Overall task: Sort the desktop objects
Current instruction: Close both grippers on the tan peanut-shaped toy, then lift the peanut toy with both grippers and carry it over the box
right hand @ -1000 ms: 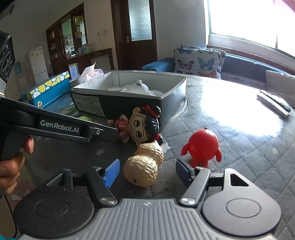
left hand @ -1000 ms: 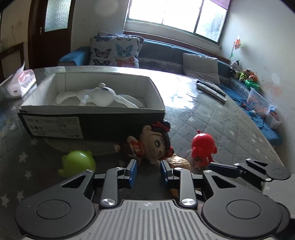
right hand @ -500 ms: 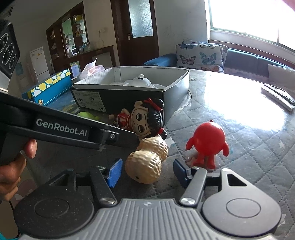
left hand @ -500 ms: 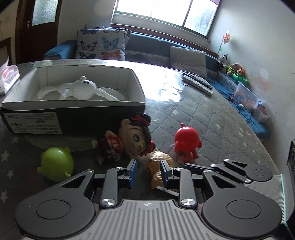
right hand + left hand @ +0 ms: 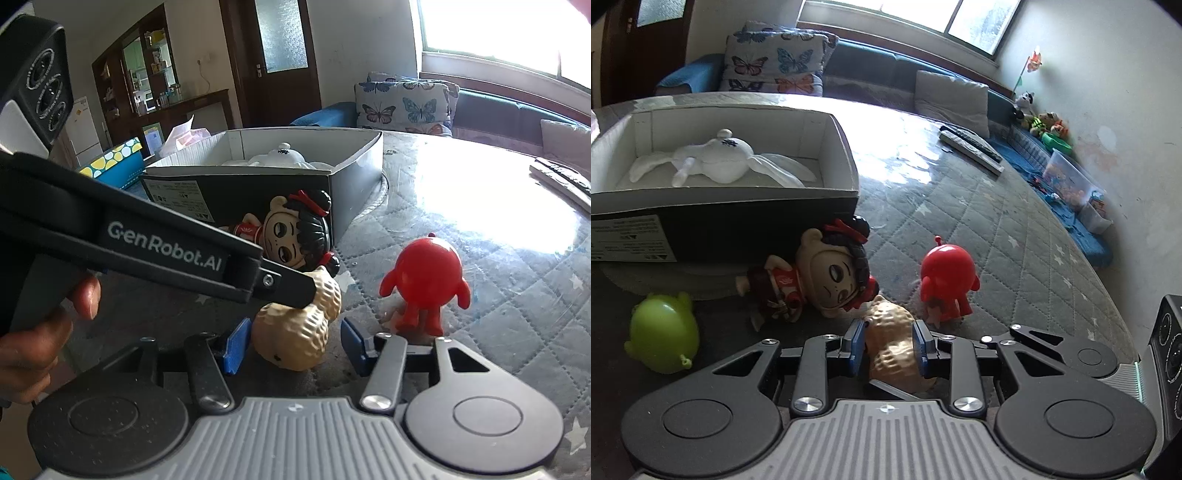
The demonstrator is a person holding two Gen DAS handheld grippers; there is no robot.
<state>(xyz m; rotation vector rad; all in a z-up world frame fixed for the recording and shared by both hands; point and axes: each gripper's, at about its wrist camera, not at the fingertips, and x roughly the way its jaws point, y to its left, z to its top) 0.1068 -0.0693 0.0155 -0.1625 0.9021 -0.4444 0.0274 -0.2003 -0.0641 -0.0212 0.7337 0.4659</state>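
Closing in from both sides, the left gripper (image 5: 888, 341) has swung across to the peanut (image 5: 892, 350) and brackets its upper lobe with narrowly parted pads, contact unclear. Opposite, the right gripper (image 5: 291, 345) has just been closing around the lower lobe; its blue pads (image 5: 234, 347) stand a sliver clear, nothing clasped yet. Peanut lies near the desk's (image 5: 997, 229) front edge, touching the doll (image 5: 820, 273), with the red toy (image 5: 947, 280) just beside, the green toy (image 5: 663, 332) farther left. Behind, the box (image 5: 846, 155) holds one white toy (image 5: 716, 158). Judged: a two-sided pickup looks imminent, box-bound.
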